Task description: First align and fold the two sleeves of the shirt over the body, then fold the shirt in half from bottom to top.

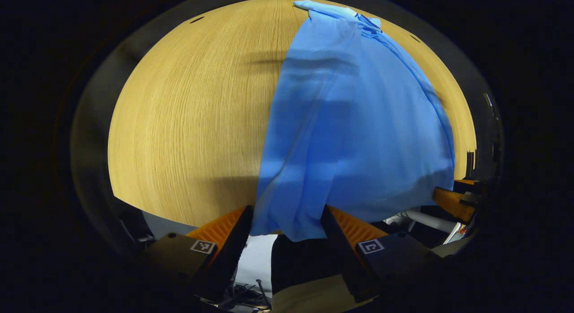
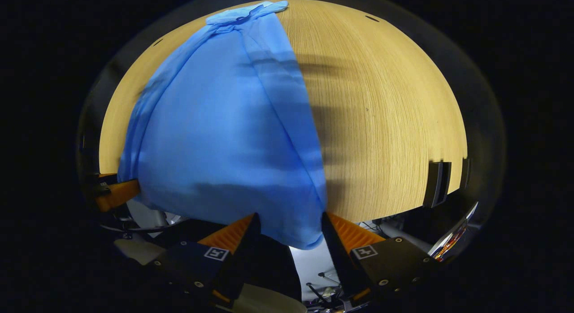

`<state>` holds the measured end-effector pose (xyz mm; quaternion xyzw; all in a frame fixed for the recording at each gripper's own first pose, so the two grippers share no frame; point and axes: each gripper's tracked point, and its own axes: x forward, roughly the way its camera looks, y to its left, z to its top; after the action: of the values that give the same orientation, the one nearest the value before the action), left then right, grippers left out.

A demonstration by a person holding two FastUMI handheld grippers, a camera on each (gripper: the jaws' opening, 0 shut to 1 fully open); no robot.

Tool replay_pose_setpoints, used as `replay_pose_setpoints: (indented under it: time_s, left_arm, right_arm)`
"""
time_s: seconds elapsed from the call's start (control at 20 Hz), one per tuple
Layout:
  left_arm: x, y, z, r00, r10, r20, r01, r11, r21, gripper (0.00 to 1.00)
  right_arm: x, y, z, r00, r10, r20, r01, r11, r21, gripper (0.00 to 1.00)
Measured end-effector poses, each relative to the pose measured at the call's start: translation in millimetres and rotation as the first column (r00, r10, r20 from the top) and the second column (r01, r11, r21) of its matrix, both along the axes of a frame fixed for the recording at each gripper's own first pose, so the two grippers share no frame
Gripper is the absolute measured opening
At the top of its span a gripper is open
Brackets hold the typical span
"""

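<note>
One blue shirt [image 1: 354, 138] on one table [image 1: 188, 124], between two grippers

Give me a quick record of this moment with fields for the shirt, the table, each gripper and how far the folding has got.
shirt: blue shirt, lying lengthwise on the table, collar at the far end, near hem hanging off the front edge
table: light wood table, bare beside the shirt
left gripper: left gripper, jaws apart, a bottom corner of the shirt between them, not clamped
right gripper: right gripper, jaws apart, the other bottom corner between them
progress: sleeves look folded in over the body; bottom-to-top fold not yet done
</note>
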<state>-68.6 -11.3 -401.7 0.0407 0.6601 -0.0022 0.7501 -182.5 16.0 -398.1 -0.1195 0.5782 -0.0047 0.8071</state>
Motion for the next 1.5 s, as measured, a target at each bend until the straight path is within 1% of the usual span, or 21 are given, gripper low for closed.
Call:
replay_pose_setpoints:
  time_s: [0.05,0.1,0.15,0.2,0.3,0.35,0.4,0.45,0.5,0.55,0.6,0.75,0.95,1.1,1.3,1.5]
  left_arm:
    - [-1.1,0.3,-1.7,1.0,0.003,0.0,-0.003,1.0,-0.002,0.99]
    - [0.0,-1.5,-2.1,1.0,0.005,0.002,-0.005,1.0,-0.006,0.99]
    - [-0.4,-3.0,-0.1,1.0,0.002,0.004,-0.002,1.0,-0.007,0.86]
    - [0.3,-3.7,0.2,1.0,-0.007,0.006,0.007,1.0,-0.004,0.74]
    - [-0.6,-3.7,-1.9,1.0,-0.019,0.008,0.019,1.0,-0.008,0.73]
    - [-0.3,-3.3,-0.3,1.0,-0.025,0.015,0.025,1.0,-0.009,0.73]
    - [2.8,-6.9,-0.5,0.999,-0.021,0.026,0.022,0.999,-0.034,0.73]
    - [0.2,-6.8,0.4,1.0,0.012,0.026,-0.011,0.999,-0.047,0.46]
    - [1.6,-6.9,2.0,0.999,0.017,0.034,-0.015,0.999,-0.052,0.2]
    - [4.2,-8.5,0.2,0.998,0.038,0.042,-0.035,0.997,-0.064,0.21]
    - [5.7,-9.9,1.0,0.999,0.03,0.045,-0.027,0.997,-0.073,0.1]
    - [2.8,-11.7,1.5,0.999,0.029,0.036,-0.026,0.996,-0.087,0.1]
    - [21.1,-14.9,14.7,0.997,0.024,0.069,-0.017,0.995,-0.101,0.1]
    - [52.2,-13.9,28.5,0.99,0.026,0.139,-0.011,0.994,-0.107,0.1]
    - [118.8,-13.5,54.8,0.969,0.031,0.247,-0.005,0.994,-0.106,0.1]
    - [181.8,-14.9,80.9,0.941,-0.018,0.339,0.047,0.996,-0.078,0.1]
  right_arm:
    - [-0.2,-1.0,1.0,1.0,0.0,0.003,0.0,1.0,-0.001,0.78]
    - [-0.7,-1.1,0.8,1.0,-0.004,0.005,0.004,1.0,0.004,0.69]
    - [-1.0,-0.4,1.0,1.0,-0.01,0.009,0.01,1.0,0.016,0.62]
    - [0.2,-2.1,1.5,1.0,-0.014,0.012,0.014,1.0,0.011,0.39]
    - [1.0,-3.7,2.1,1.0,-0.013,0.022,0.012,1.0,0.018,0.16]
    - [1.4,-4.5,1.8,1.0,-0.011,0.028,0.011,1.0,0.021,0.11]
    - [1.1,-2.5,2.4,1.0,-0.007,0.026,0.006,0.999,0.031,0.04]
    - [0.2,-1.6,0.8,1.0,-0.003,0.025,0.002,0.999,0.035,0.03]
    - [0.7,-0.6,1.8,1.0,0.003,0.027,-0.004,0.999,0.036,0.03]
    - [0.2,1.0,2.2,1.0,0.01,0.025,-0.011,0.999,0.034,0.02]
    - [0.5,1.3,2.0,0.999,0.019,0.025,-0.02,0.999,0.031,0.01]
    - [4.6,2.7,6.1,0.999,0.025,0.032,-0.026,0.999,0.035,0.01]
    - [26.5,6.5,24.5,0.997,0.034,0.066,-0.037,0.998,0.053,0.01]
    - [58.5,14.9,48.8,0.99,0.055,0.13,-0.063,0.996,0.061,0.01]
    - [107.1,29.5,82.4,0.974,0.092,0.206,-0.107,0.992,0.061,0.01]
    - [163.3,45.2,122.1,0.948,0.109,0.298,-0.132,0.99,0.056,0.01]
